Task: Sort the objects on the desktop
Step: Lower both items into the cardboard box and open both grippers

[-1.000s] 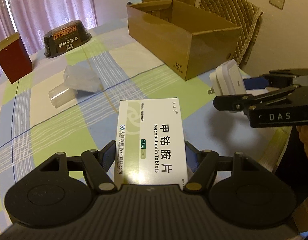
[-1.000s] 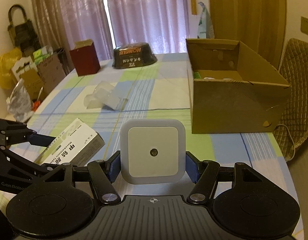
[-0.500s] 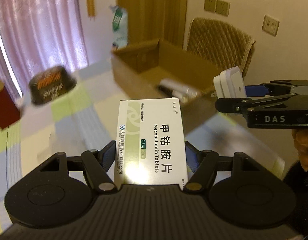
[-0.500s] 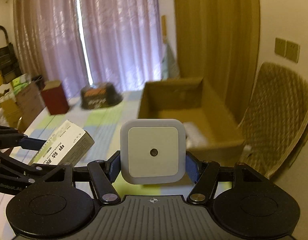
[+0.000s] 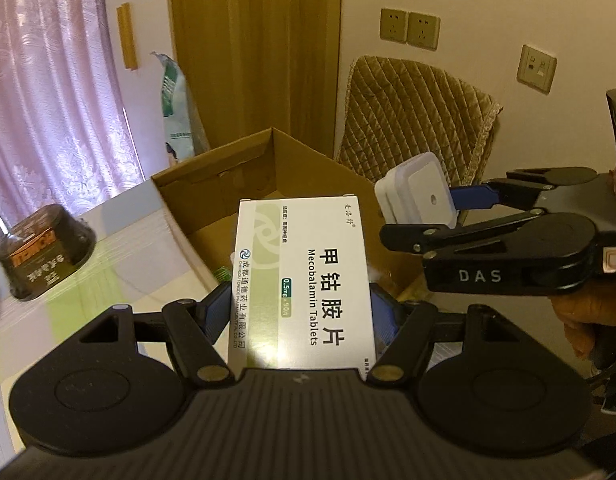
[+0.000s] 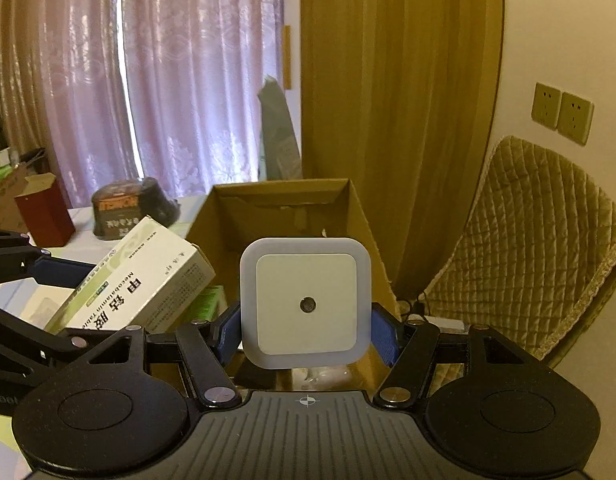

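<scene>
My left gripper [image 5: 301,308] is shut on a white and green box of Mecobalamin tablets [image 5: 301,280], held up over the open cardboard box [image 5: 211,184]. My right gripper [image 6: 305,330] is shut on a white square night light [image 6: 305,300], also raised above the cardboard box [image 6: 281,200]. In the left wrist view the night light [image 5: 418,196] and the right gripper [image 5: 452,212] hang to the right, over the carton's right side. In the right wrist view the tablet box [image 6: 135,280] sits to the left in the left gripper [image 6: 43,300]. Green packaging lies inside the carton.
A dark instant-noodle bowl [image 5: 43,252] stands upside down on the checked tablecloth [image 5: 107,276], left of the carton. A dark red box [image 6: 43,216] stands farther left. A chair with a quilted cover [image 5: 416,120] is behind the carton, near the wall.
Both grippers rose from just above the table and moved forward over the cardboard box, carrying the tablet box and the night light. Their grips have not changed.
</scene>
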Demonstrator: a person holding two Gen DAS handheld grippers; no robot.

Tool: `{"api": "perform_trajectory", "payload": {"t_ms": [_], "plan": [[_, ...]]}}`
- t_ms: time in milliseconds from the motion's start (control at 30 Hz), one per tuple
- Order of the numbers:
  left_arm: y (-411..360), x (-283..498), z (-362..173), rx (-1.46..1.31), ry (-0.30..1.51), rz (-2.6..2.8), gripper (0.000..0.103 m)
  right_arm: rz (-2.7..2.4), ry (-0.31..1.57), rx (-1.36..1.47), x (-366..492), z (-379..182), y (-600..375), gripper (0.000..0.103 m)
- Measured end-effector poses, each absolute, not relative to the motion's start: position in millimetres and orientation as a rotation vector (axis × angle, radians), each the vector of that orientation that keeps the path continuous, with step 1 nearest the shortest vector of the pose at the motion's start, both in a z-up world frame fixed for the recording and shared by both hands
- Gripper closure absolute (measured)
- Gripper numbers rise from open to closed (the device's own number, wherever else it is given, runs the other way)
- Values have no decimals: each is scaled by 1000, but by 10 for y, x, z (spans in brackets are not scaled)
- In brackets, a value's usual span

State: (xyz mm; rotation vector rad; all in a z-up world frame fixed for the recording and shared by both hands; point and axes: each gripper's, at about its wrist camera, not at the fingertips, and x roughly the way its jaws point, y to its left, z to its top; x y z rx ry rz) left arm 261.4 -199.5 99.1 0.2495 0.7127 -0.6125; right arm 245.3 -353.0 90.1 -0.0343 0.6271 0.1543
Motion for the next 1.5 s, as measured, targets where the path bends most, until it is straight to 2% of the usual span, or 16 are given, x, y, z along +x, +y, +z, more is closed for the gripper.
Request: {"api": "perform_trajectory", "payload": {"t_ms": [667,1500], "plan": [[-2255,3284,788,304,719,-595,36,125,675,-75,2902,628,-3697,39],[-2347,3458,625,322,700,-593,34,128,699,-109,3055,433,-3723,39]]}}
